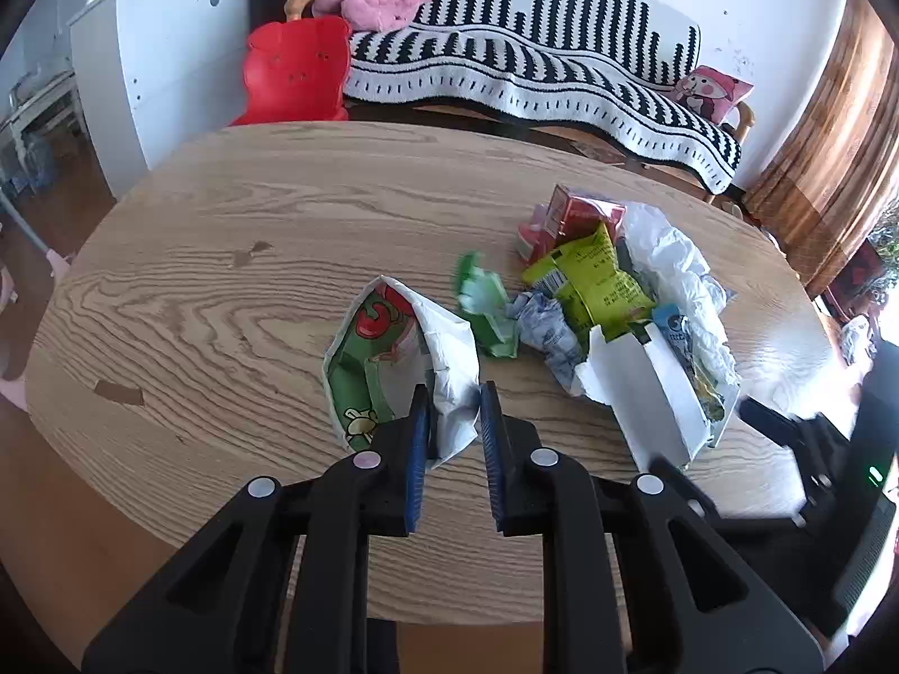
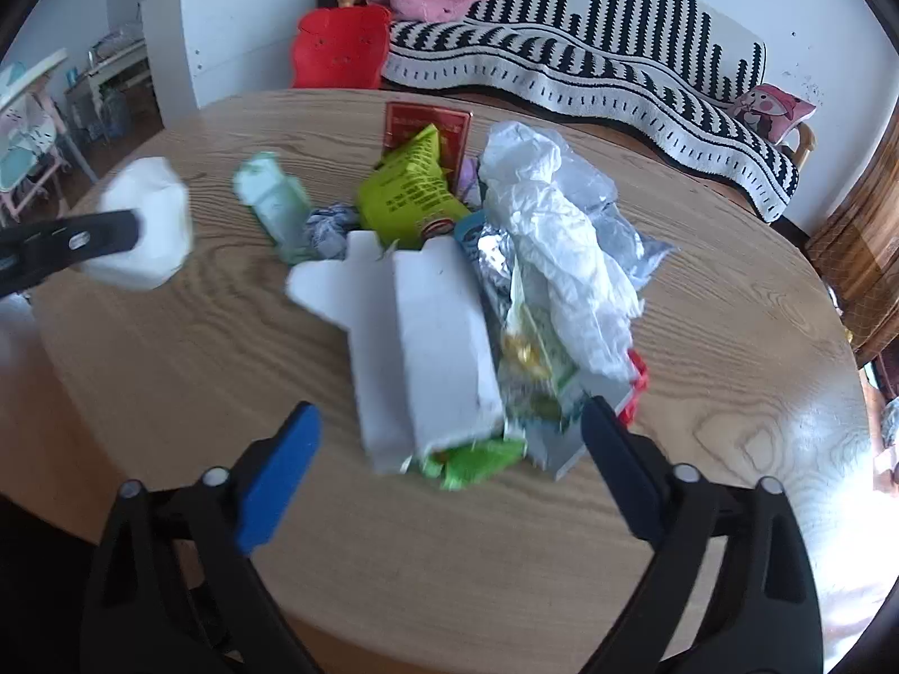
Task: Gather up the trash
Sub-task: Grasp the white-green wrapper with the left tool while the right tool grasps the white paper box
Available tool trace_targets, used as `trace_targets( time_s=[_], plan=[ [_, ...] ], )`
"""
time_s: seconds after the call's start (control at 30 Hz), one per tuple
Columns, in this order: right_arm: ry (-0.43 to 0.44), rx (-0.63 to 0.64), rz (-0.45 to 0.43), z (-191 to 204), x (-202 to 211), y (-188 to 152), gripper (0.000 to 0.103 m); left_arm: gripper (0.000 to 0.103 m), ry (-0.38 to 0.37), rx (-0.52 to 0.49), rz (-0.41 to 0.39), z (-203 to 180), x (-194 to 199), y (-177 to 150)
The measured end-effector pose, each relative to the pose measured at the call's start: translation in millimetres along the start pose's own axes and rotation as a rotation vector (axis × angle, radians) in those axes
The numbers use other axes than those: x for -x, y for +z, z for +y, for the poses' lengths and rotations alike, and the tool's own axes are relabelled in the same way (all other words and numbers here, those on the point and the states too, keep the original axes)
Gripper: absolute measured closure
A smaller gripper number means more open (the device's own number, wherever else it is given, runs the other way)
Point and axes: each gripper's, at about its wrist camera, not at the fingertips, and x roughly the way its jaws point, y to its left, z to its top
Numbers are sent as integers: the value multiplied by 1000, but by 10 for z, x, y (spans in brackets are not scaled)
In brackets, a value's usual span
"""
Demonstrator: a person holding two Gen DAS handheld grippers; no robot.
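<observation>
Gripping a crumpled white wrapper [image 1: 444,354] over the desk [image 1: 225,292], your left gripper [image 1: 455,415] pinches it tight. Your right gripper [image 2: 449,438], fingers spread, straddles the white carton [image 2: 432,337] atop the trash pile [image 2: 534,236]; next, squeeze on it.

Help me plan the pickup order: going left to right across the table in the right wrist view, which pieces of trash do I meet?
White wrapper held in the left gripper → pale green wrapper → crumpled blue-grey wrapper → white carton → white plastic bag.
</observation>
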Motion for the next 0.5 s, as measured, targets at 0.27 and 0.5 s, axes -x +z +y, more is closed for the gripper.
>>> trace_targets(
  time_s=[0.27,0.5],
  plan=[
    [112,-55,-2,-75,54,44,68,86,-25,-2,-24,33,83,39],
    [283,-210,-106,-609,632,-1,68,86,-54,-20,-44,-155,144,51]
  ],
)
